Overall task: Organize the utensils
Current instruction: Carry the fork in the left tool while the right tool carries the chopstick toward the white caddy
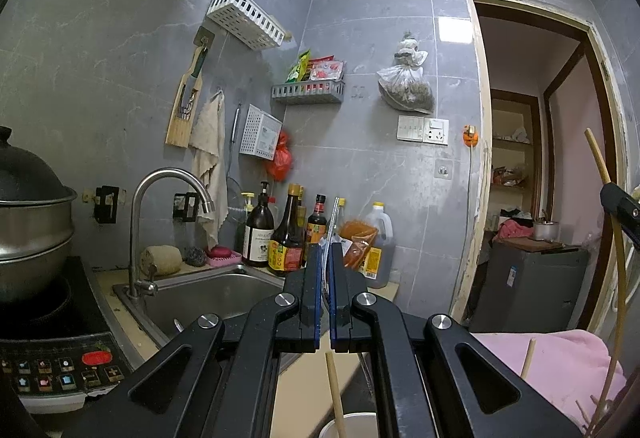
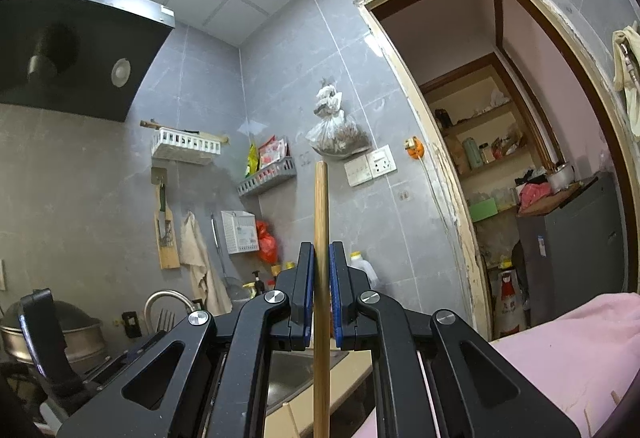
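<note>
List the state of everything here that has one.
left claw, shut on a thin metal utensil
right claw, shut on an upright wooden chopstick
faucet, off, no water running
steamer pot, lid on

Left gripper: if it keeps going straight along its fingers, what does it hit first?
Probably the bottles behind the sink, likely the dark sauce bottle. The left gripper, shut on a thin metal utensil, points level at them. Depth is unclear.

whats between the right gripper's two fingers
A wooden chopstick, upright, clamped in the right gripper; the right wrist view shows it.
</note>
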